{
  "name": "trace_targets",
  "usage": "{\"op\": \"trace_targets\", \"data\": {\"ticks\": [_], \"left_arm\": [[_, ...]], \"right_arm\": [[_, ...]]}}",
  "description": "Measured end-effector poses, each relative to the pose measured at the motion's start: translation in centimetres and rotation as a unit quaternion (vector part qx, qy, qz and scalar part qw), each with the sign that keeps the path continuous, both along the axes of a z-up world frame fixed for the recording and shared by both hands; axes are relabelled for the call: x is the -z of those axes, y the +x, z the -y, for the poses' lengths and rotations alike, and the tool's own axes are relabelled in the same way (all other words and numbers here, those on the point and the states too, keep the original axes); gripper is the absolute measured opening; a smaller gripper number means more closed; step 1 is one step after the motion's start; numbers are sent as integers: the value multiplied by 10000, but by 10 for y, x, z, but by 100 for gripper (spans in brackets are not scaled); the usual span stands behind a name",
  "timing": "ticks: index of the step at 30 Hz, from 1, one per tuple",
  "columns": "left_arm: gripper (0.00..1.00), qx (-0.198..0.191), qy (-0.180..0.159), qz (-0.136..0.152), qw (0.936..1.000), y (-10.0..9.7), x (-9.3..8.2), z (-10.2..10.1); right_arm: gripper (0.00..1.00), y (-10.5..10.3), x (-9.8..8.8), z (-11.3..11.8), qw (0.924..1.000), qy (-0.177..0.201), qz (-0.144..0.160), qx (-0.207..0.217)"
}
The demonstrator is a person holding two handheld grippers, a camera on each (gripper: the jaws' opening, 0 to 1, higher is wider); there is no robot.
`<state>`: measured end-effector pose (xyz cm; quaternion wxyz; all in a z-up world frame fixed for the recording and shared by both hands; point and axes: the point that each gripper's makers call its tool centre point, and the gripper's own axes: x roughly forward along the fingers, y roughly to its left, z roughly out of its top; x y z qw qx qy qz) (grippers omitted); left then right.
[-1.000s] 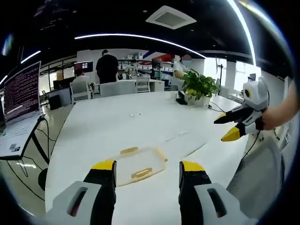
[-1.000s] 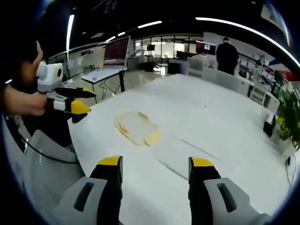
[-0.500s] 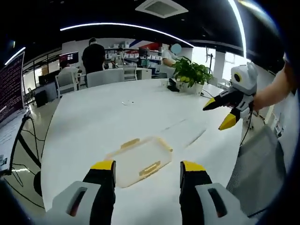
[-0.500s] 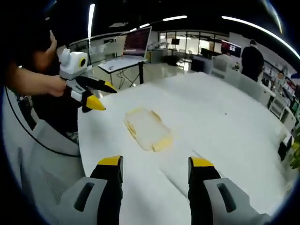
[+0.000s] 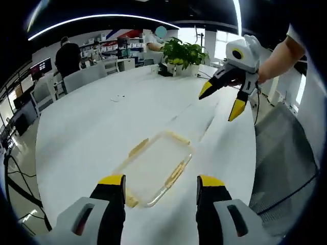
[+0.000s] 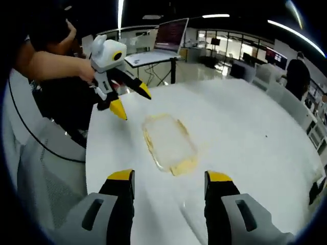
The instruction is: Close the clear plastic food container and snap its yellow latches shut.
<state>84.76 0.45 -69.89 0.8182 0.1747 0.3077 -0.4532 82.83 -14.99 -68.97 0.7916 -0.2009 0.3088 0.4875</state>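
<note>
A clear plastic food container point(image 5: 153, 168) with yellow latches point(image 5: 174, 175) lies flat on the white table point(image 5: 92, 127); in the right gripper view the container point(image 6: 168, 143) sits just beyond my jaws. My left gripper point(image 5: 160, 182) hovers over its near end, open and holding nothing. My right gripper point(image 6: 169, 178) hangs above the table short of the container, open as well. In the left gripper view the right gripper point(image 5: 225, 97) comes in at upper right, open, held by a hand. The left gripper point(image 6: 125, 97) appears in the right gripper view beside the container's far end.
A potted plant point(image 5: 181, 51) stands at the table's far end, with chairs and people point(image 5: 67, 56) behind it. A laptop on a stand point(image 6: 166, 43) is beyond the table. A grey chair back point(image 6: 46, 173) stands close to the table edge.
Both views have swung and moved closer to the container, which now looks larger. Each gripper has drawn nearer to the container. Both stay open.
</note>
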Motion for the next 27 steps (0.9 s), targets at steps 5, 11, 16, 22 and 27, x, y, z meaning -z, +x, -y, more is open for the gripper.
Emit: {"op": "trace_targets", "data": {"ticks": [5,11,16,22,27], "left_arm": [[50,289,121,-38,9995,23,0,-7],[50,1051,322,-346,9933,28,9,-10],[50,1683,755,-611,9809,25,26,-20],[50,2215,1068,-776,9662,25,38,-26],[49,2465,1250,-746,9582,31,49,-34]], "right_arm": [[52,13,8,-6,9997,-146,-23,-207],[52,27,20,-11,9981,-346,-107,-498],[52,37,30,-16,9964,-477,-159,-685],[52,43,43,-21,9929,-693,-258,-932],[52,42,58,-24,9876,-927,-335,-1225]]}}
